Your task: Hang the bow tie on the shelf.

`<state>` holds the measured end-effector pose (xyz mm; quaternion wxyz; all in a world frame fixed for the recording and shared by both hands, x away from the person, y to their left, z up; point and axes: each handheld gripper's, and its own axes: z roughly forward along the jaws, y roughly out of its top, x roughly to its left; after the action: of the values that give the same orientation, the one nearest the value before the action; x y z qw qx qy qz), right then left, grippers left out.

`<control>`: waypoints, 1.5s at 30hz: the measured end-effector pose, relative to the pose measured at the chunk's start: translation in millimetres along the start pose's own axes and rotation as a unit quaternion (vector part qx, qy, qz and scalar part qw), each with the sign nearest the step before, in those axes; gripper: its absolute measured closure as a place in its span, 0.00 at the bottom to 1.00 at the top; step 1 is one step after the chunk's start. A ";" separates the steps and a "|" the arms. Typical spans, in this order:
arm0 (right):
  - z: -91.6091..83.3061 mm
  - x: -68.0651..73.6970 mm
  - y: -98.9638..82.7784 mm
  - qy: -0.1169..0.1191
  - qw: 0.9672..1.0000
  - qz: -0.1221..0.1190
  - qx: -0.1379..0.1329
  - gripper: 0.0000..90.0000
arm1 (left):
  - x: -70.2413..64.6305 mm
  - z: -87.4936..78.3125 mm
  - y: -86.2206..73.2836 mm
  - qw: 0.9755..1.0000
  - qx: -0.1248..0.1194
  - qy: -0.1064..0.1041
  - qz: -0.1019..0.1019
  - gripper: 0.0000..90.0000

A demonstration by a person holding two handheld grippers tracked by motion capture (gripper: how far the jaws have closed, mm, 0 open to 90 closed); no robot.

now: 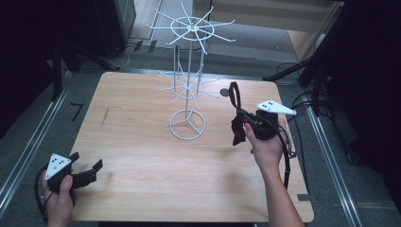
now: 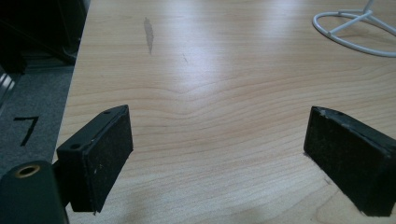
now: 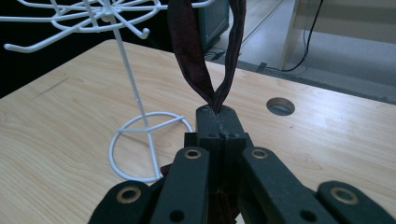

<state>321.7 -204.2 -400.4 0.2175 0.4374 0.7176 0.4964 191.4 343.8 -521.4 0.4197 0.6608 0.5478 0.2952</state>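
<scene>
Pale wood grain covered the counter point(image 1: 142, 156), and on it, toward the far middle, stood a white wire rack point(image 1: 188, 90) with a ring base, a thin upright post and two tiers of hooked spokes. I had my right gripper point(image 1: 240, 115) raised above the counter, just to the right of the rack's base. Its fingers point(image 3: 219, 123) were pressed fully together on a dark red strip of cloth point(image 1: 235, 111). In the right gripper view the cloth rose from the fingertips as a narrow loop, its two sides running out past the top edge; in the high view another length of it hung below the gripper, clear of the wood as far as I could tell. My left gripper point(image 1: 87, 166) sat low at the near left corner of the counter, well apart from the rack, with its fingers point(image 2: 100, 156) spread wide and only bare wood between them. A round hole point(image 3: 280, 106) showed in the counter near its far right edge.
</scene>
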 end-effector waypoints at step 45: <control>35.1 34.4 -7.3 0.029 1.000 -0.006 0.002 1.00 | 0.3 0.0 0.0 1.000 -0.001 -0.001 -0.001 0.10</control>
<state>326.9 -157.8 -417.2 0.1984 0.4186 0.7273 0.5063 191.4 344.1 -521.5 0.4210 0.6599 0.5481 0.2947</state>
